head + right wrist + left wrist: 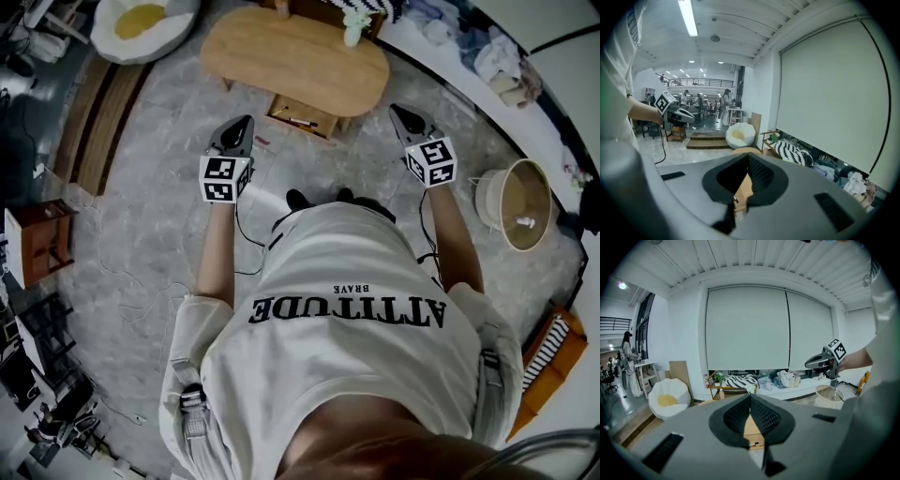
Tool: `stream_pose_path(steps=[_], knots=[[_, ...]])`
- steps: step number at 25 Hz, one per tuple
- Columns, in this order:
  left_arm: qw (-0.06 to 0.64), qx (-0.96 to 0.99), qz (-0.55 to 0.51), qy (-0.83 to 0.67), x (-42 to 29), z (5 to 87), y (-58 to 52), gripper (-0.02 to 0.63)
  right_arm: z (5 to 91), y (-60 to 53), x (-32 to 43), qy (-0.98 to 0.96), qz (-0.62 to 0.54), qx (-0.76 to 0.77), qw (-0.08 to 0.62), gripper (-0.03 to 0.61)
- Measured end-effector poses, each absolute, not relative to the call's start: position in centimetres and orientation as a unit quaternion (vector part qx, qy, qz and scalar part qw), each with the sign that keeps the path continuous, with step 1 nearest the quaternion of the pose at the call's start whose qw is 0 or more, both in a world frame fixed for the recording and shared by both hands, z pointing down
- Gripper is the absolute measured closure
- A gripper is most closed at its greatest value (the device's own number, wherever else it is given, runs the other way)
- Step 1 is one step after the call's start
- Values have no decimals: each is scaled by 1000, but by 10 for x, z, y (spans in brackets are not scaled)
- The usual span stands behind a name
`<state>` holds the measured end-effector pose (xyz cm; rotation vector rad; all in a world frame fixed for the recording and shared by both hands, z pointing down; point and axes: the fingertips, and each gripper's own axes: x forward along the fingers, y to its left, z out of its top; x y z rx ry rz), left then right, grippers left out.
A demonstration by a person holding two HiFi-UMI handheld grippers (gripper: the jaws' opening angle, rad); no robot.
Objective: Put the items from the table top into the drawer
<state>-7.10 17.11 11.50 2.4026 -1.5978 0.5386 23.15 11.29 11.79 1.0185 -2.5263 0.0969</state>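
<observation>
Pressed together, empty: left claw [242, 127] at 9 o'clock of drawer [305, 114], right claw [398, 112] at 3. White item [353, 28] on tabletop [281, 56], 11 o'clock from right claw.

Head cam sat on top of me, aimed steeply down past my shirt. Desk [295, 56] & its open drawer [302, 116] lay ahead, not close, w/ left gripper [246, 122] & right gripper [395, 109] out in front. Left gripper cam rode just behind its fingers [764, 417] and faced fwd toward the blind [747, 329] wall. Right gripper cam looked along its own fingers [761, 174], angled more left, down the hall. All 3 views shared desk, drawer & white chair [141, 23]. Each gripper cam also caught the opposite gripper.
</observation>
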Motion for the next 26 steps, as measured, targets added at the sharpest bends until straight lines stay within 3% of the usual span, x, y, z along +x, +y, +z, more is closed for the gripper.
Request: stream_pose_path(steps=[26], knots=[[95, 799, 163, -571, -84, 101, 151, 592, 105, 89, 234, -912, 31, 363, 191, 560]])
